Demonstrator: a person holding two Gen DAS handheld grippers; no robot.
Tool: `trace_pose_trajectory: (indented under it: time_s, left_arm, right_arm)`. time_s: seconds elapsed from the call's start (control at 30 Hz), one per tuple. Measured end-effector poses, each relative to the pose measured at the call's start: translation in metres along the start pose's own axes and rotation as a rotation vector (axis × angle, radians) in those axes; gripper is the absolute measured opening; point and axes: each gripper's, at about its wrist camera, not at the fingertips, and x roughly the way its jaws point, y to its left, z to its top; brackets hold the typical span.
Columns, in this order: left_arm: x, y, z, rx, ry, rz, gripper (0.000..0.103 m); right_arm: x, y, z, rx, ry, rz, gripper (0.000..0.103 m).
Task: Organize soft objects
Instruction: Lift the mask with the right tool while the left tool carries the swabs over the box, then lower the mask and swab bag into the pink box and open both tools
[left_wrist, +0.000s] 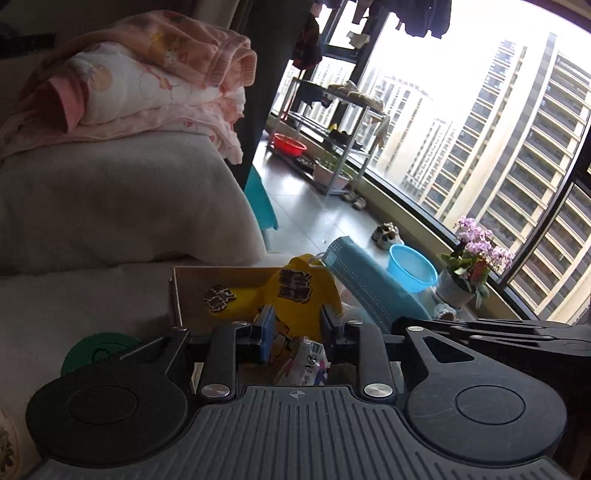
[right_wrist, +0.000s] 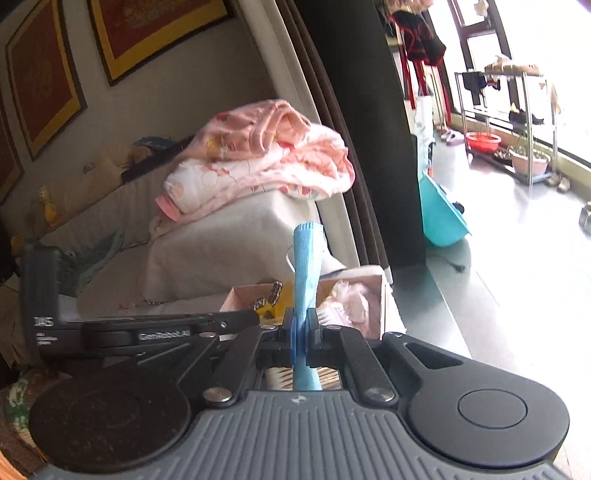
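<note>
The cardboard box (left_wrist: 221, 275) held a yellow pouch (left_wrist: 295, 295) between the part-open left tool (left_wrist: 295, 328), perhaps untouched, while the right tool (right_wrist: 300, 325) clamped a blue mask (right_wrist: 306, 258) above its rim.

We note on the left gripper (left_wrist: 295, 326) a grey ribbed base plate with a small crosshair mark, two round black discs either side, black linkage arms fixed by silver screws, and blue pads on black fingers. The right gripper (right_wrist: 301, 326) is built alike. Seen from the right wrist, the left unit carries white lettering reading "GenRobot.AI".
</note>
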Motion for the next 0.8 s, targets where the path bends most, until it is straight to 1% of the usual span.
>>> trace_pose_trajectory:
  time_s: [0.07,0.17,0.2,0.27,0.33,0.4,0.47,0.53,0.6,0.67,0.73,0.8]
  left_arm:
    - [-0.015,-0.003,-0.001,0.015,-0.015,-0.021,0.029]
    - [-0.031,-0.006,-0.007,0.040,-0.015,-0.044,0.029]
    - [-0.037,-0.008,-0.012,0.050,-0.011,-0.049,0.029]
    - [-0.042,-0.009,-0.020,0.066,-0.009,-0.050,0.029]
    - [-0.047,-0.010,-0.029,0.081,-0.018,-0.043,0.029]
    - [-0.055,-0.006,-0.035,0.061,-0.047,-0.034,0.029]
    - [-0.060,0.002,-0.034,0.017,-0.091,-0.023,0.029]
    - [-0.066,0.010,-0.030,-0.025,-0.119,-0.016,0.029]
    - [-0.070,0.015,-0.026,-0.037,-0.117,-0.009,0.029]
    - [-0.074,0.015,-0.027,-0.025,-0.104,-0.030,0.029]
    - [-0.073,0.009,-0.032,0.018,-0.064,-0.056,0.029]
    - [-0.070,-0.001,-0.041,0.084,-0.033,-0.059,0.029]
  right_arm:
    - [0.033,0.006,-0.007,-0.020,0.064,-0.069,0.004]
    - [0.059,0.011,-0.010,-0.067,0.057,-0.190,0.004]
    - [0.064,0.010,-0.007,-0.053,0.067,-0.208,0.004]
    - [0.066,0.001,-0.007,-0.013,0.091,-0.204,0.004]
    - [0.059,-0.003,-0.003,-0.008,0.106,-0.176,0.004]
    - [0.049,-0.008,0.001,0.028,0.116,-0.146,0.004]
    - [0.027,-0.007,0.004,0.051,0.060,-0.105,0.004]
    - [0.004,0.007,0.013,0.024,-0.001,-0.059,0.004]
    - [-0.007,0.023,0.023,0.002,-0.020,-0.003,0.004]
    - [-0.014,0.035,0.030,-0.022,-0.044,0.016,0.004]
    - [-0.021,0.040,0.036,-0.048,-0.078,0.009,0.004]
    - [-0.019,0.034,0.038,-0.032,-0.072,-0.025,0.004]
